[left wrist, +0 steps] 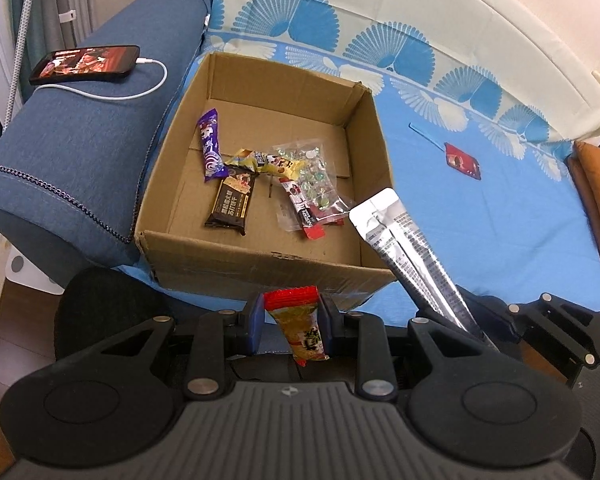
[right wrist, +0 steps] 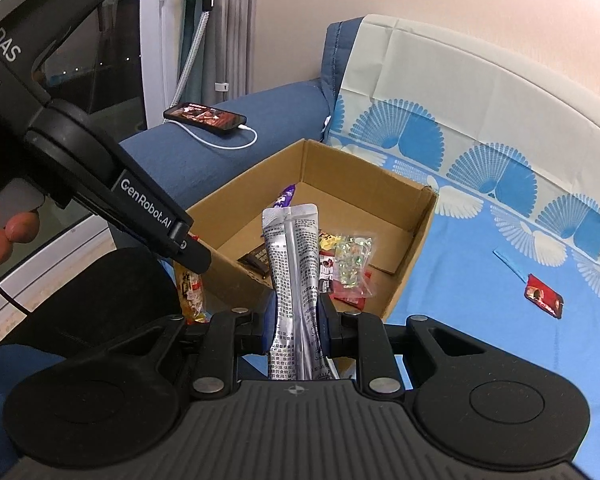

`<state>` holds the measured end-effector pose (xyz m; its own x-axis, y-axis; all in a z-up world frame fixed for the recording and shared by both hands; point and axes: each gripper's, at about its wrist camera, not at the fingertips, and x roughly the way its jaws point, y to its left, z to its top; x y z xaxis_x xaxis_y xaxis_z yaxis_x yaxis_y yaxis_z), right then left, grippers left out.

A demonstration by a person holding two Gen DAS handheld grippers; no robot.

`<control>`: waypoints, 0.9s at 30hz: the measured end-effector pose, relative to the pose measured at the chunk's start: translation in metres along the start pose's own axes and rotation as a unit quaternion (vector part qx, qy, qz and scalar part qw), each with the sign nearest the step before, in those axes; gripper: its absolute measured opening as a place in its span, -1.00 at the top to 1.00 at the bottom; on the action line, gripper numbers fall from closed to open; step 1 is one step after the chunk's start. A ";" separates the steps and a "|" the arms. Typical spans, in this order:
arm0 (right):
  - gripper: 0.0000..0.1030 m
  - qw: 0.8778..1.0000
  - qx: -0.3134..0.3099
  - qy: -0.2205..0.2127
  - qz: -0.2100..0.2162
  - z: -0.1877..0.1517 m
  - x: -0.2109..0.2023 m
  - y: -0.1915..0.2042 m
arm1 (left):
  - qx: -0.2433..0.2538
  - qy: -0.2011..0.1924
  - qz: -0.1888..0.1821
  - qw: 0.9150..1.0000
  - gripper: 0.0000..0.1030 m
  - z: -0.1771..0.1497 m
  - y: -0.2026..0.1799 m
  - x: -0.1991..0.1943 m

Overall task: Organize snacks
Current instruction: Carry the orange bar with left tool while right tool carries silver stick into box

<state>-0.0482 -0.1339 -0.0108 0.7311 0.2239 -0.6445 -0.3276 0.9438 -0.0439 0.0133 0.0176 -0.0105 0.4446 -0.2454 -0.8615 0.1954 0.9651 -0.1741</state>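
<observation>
An open cardboard box (left wrist: 260, 276) (right wrist: 416, 248) sits on the blue sofa cover and holds several snacks: a purple packet (left wrist: 210, 146), a dark brown bar (left wrist: 232, 204) and a clear bag of candies (left wrist: 314, 172). My left gripper (left wrist: 291, 314) is shut on a red and yellow snack packet (left wrist: 300, 328) just before the box's near wall. My right gripper (right wrist: 296, 312) is shut on a long silver pouch (right wrist: 292, 280) (left wrist: 404, 240), which stands upright near the box's right front corner. A small red packet (left wrist: 462, 160) (right wrist: 544, 294) lies on the cover to the right.
A phone (left wrist: 84, 63) (right wrist: 204, 115) with a white charging cable rests on the blue sofa arm (left wrist: 80, 152) left of the box. An orange cushion (left wrist: 598, 184) lies at the far right. A hand (right wrist: 4, 240) holds the left gripper's handle.
</observation>
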 end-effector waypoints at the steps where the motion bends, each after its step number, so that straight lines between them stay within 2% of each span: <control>1: 0.54 1.000 0.000 0.002 0.000 0.000 0.002 0.000 | -0.001 0.001 -0.001 1.000 0.39 0.000 0.001 0.001; 11: 0.54 1.000 0.000 0.026 0.005 0.003 0.018 -0.002 | -0.013 0.005 -0.004 1.000 0.39 0.016 0.009 0.012; 21: 0.54 0.999 0.000 0.037 0.004 0.021 0.050 -0.011 | -0.027 -0.013 -0.008 1.000 0.39 0.063 0.016 0.025; 27: 0.54 0.999 0.007 0.038 0.004 0.041 0.079 -0.024 | -0.035 -0.010 -0.004 0.999 0.39 0.092 0.021 0.047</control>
<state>0.0420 -0.1293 -0.0299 0.6815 0.2129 -0.7002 -0.3245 0.9455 -0.0283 0.1184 0.0183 -0.0109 0.4606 -0.2550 -0.8502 0.1387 0.9668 -0.2148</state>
